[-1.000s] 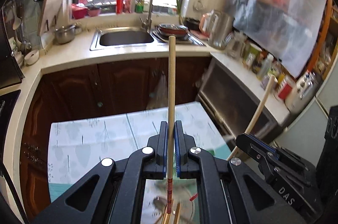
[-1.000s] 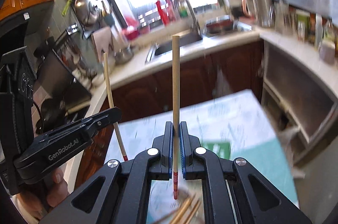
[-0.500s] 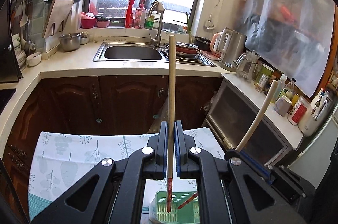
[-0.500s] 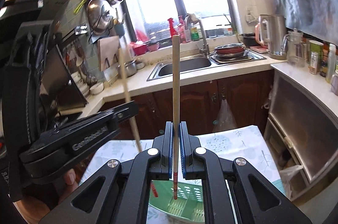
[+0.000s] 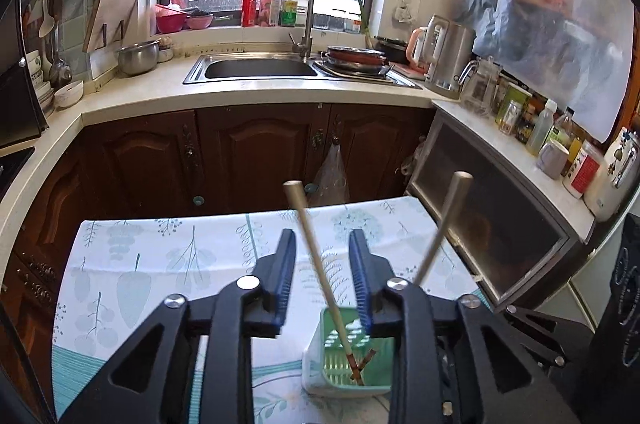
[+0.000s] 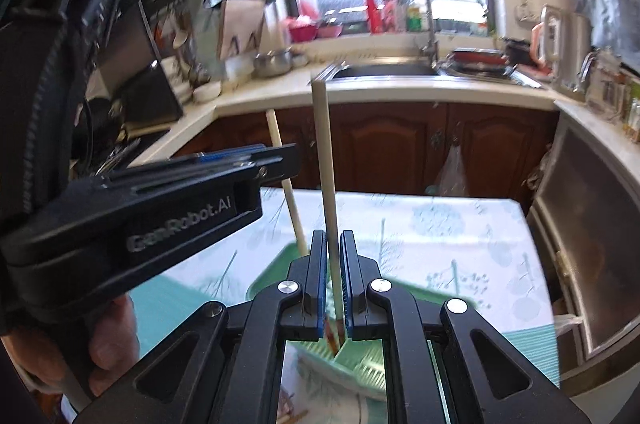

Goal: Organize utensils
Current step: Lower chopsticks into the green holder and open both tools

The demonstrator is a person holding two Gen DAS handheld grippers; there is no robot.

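two chopsticks standing in the green holder, both tools parted

the left tool hangs above the desk with its blue-lined fingers spread wide apart, gripping nothing. between them a chopstick leans free, touching neither pad, its red-banded tip down inside the green slotted holder. a second chopstick tilts the other way, its upper end toward the right, and the two tips cross at the bottom of the holder.

in the right wrist view, the right tool is only slightly parted; the second chopstick stands nearly upright in the narrow gap, and thin slivers of space show on both sides of it, so it is not pinched. its lower end goes down into the green holder. the left tool's black body fills the left of that view, with the first chopstick rising behind it.

the holder rests on the desk's leaf-patterned cloth.
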